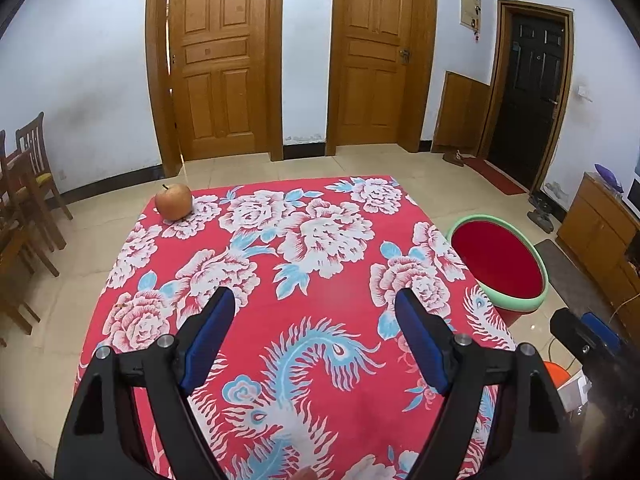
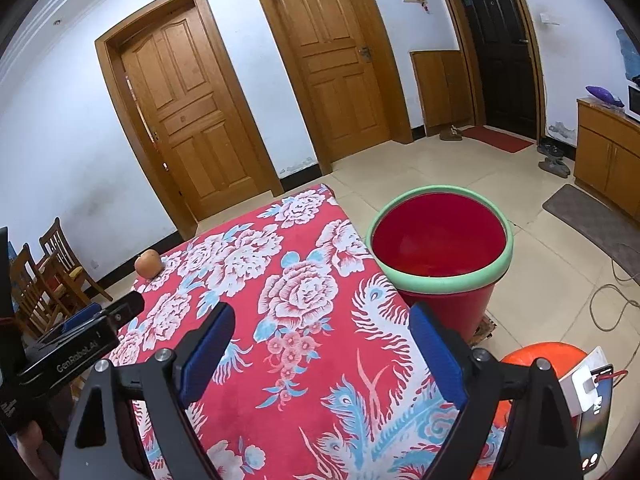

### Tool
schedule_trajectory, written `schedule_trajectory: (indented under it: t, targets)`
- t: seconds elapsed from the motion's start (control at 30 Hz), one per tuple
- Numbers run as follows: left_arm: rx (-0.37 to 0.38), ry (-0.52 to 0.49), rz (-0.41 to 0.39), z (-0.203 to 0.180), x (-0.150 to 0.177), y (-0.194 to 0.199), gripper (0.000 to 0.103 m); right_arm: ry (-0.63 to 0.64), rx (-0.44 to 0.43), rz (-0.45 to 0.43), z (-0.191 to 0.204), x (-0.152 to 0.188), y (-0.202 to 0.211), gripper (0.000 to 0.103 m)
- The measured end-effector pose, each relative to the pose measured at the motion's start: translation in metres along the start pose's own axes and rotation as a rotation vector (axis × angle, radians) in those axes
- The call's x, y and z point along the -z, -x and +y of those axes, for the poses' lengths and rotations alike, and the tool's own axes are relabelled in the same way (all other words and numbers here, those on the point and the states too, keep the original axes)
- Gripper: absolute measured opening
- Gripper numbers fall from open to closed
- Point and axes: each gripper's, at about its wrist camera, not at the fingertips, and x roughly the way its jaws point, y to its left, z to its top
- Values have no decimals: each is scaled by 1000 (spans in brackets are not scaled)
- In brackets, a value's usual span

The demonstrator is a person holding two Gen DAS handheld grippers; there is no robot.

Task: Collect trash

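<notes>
Round reddish-orange apple (image 1: 173, 201) at the far left corner of the flower-printed red counter (image 1: 320, 312), well apart from the green-rimmed red plastic bin (image 2: 440, 248). Left claw (image 1: 316, 312) and right claw (image 2: 322, 326) both spread apart, empty. Likely firm, smooth, prone to rolling; best pinched across the widest middle.

I am in the front room of a lived-in home: two panelled wooden doors (image 1: 218, 68) and a dark entry door (image 1: 528, 92) with a red doormat (image 1: 494, 176) and shoes (image 2: 554, 160) beside it open off a tiled floor (image 2: 460, 168) under whitewashed walls. Wooden dining chairs (image 1: 30, 176) stand along one side, a low wooden cabinet (image 2: 608, 156) along the other. Before me lies a table under a red cloth printed with peonies and a phoenix (image 1: 288, 280).
</notes>
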Motion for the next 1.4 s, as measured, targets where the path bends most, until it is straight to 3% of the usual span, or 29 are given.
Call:
schedule_trajectory:
  t: [0.37, 0.93, 1.4]
  targets:
    - [18, 55, -3, 7, 4, 6, 82, 7, -10, -19, 1, 1, 8, 91]
    - [-22, 38, -9, 7, 5, 6, 81, 12, -5, -23, 2, 4, 10, 91]
    - [-2, 13, -1, 0, 9, 5, 81, -7, -2, -15, -2, 8, 7, 91]
